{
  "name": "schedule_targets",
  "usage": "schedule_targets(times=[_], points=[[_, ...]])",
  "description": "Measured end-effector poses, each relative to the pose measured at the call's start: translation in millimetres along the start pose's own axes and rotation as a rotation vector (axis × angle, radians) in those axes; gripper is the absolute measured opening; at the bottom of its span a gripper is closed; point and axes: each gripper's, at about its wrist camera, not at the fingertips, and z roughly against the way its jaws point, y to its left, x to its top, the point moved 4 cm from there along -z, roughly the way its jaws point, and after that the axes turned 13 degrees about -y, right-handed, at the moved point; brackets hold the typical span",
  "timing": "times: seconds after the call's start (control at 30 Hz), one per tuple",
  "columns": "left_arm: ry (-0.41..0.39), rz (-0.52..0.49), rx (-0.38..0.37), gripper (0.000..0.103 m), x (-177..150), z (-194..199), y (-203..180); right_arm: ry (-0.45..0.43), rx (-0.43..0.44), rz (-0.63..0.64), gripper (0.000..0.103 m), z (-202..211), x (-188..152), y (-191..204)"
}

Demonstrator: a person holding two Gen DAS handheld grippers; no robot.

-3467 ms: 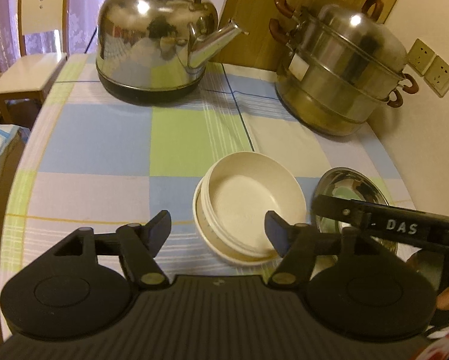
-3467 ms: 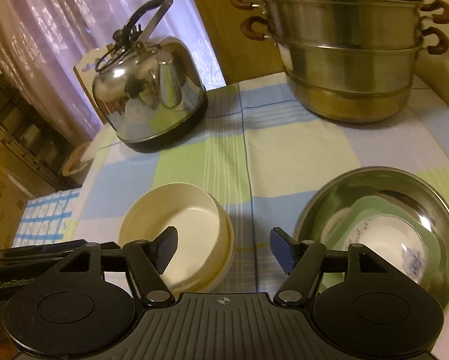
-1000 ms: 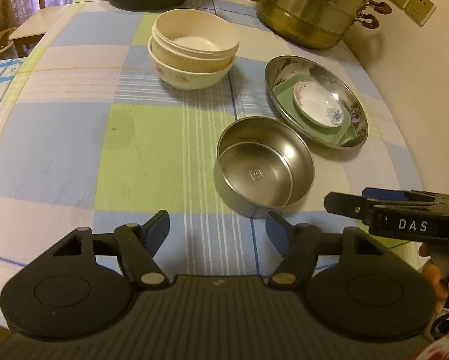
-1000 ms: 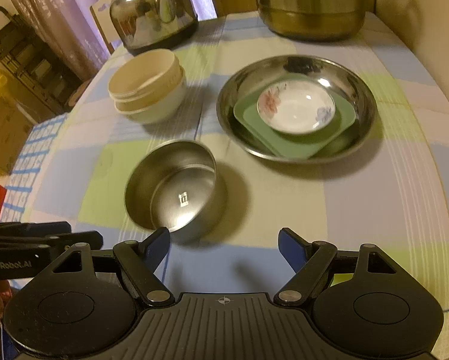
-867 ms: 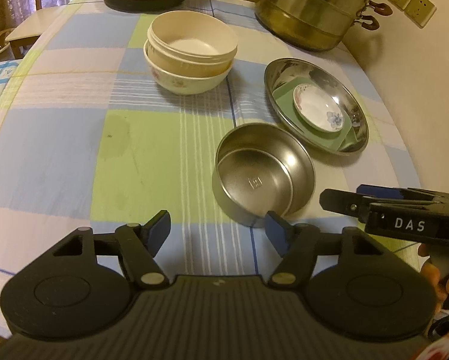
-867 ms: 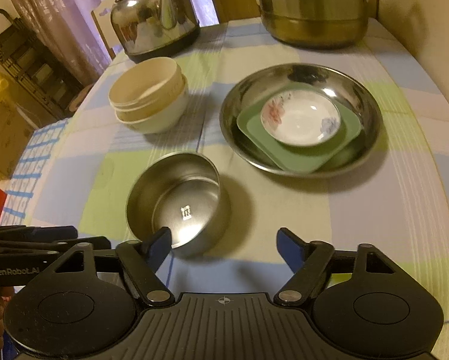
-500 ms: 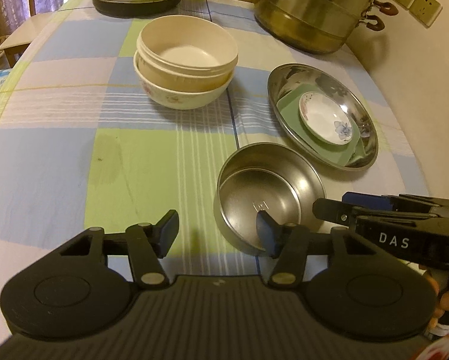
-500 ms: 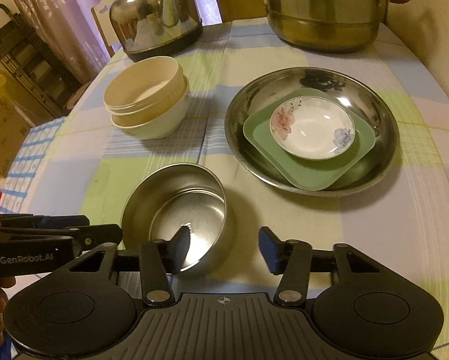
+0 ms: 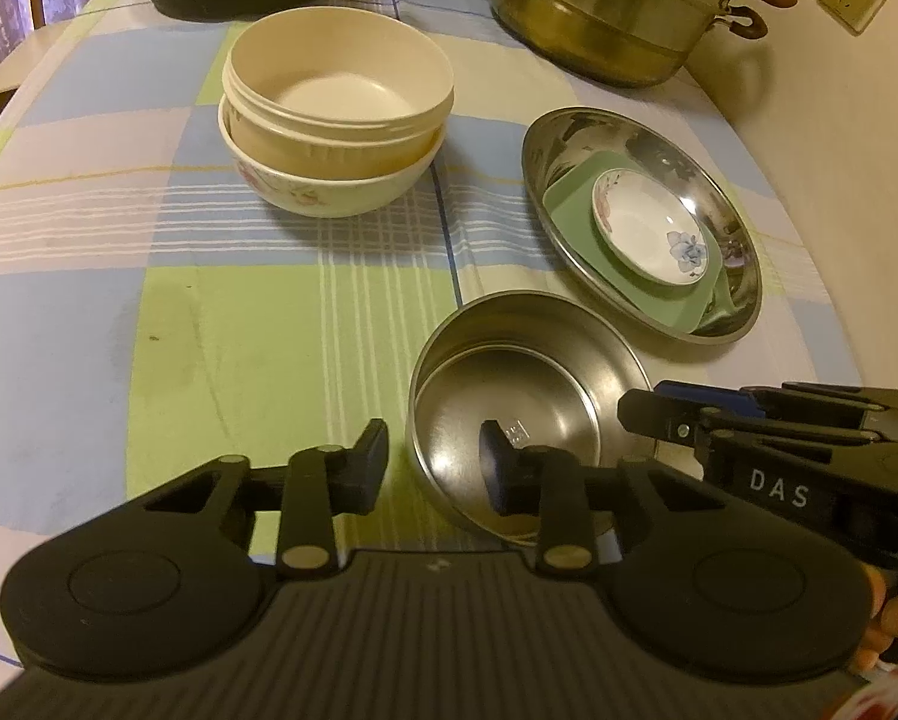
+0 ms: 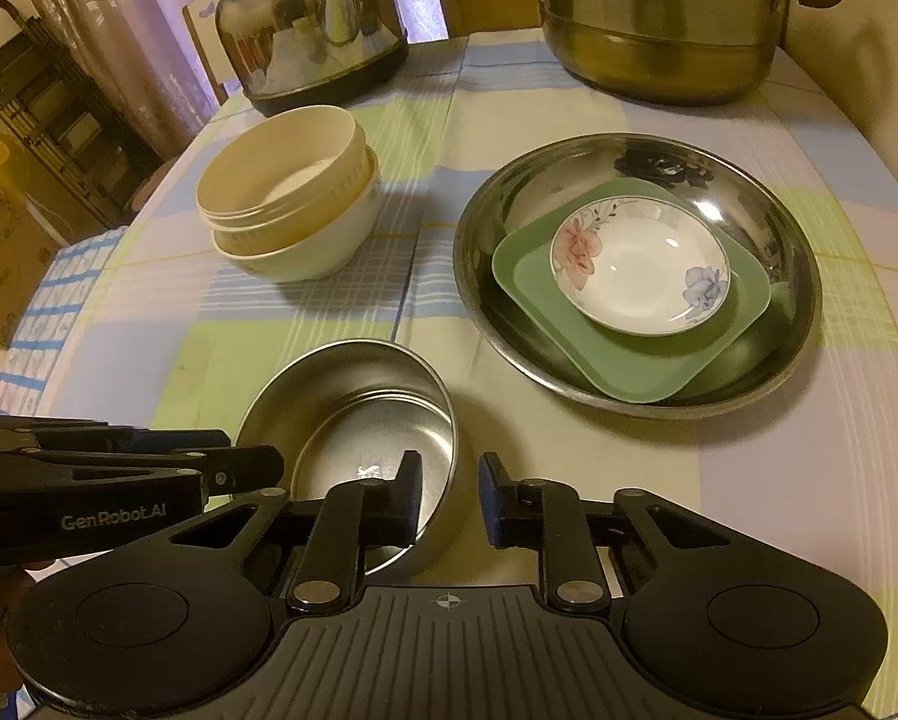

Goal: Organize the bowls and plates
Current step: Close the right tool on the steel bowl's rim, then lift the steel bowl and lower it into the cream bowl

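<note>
The steel bowl [image 9: 532,396] stands on the table [image 9: 209,324], near edge, in front of the steel pan [image 10: 637,276] holding a green plate [image 10: 628,354] and a flowered dish [image 10: 640,264]. The left tool [image 9: 434,462] straddles the bowl's near-left rim, one finger inside, one outside. The right tool [image 10: 449,498] straddles the near-right rim likewise. Both tools' jaws have just been closing; neither pair visibly presses the wall. Two nested cream bowls [image 9: 335,114] stand far left.
</note>
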Motion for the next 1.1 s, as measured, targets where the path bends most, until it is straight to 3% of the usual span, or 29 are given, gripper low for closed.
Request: schedule_targets(times=[0.07, 0.3, 0.7, 1.1], points=[[0.005, 0.001, -0.002, 0.02, 0, -2, 0, 0.001, 0.001, 0.0, 0.017, -2, 1, 0], [0.007, -0.008, 0.0, 0.014, 1, -4, 1, 0.002, -0.002, 0.018, 0.005, -4, 2, 1], [-0.034, -0.002, -0.007, 0.014, 9, 19, 3, -0.007, 0.023, 0.028, 0.005, 7, 10, 6], [-0.14, 0.024, 0.01, 0.014, 44, 60, 9, -0.084, 0.085, 0.039, 0.005, 29, 52, 29]])
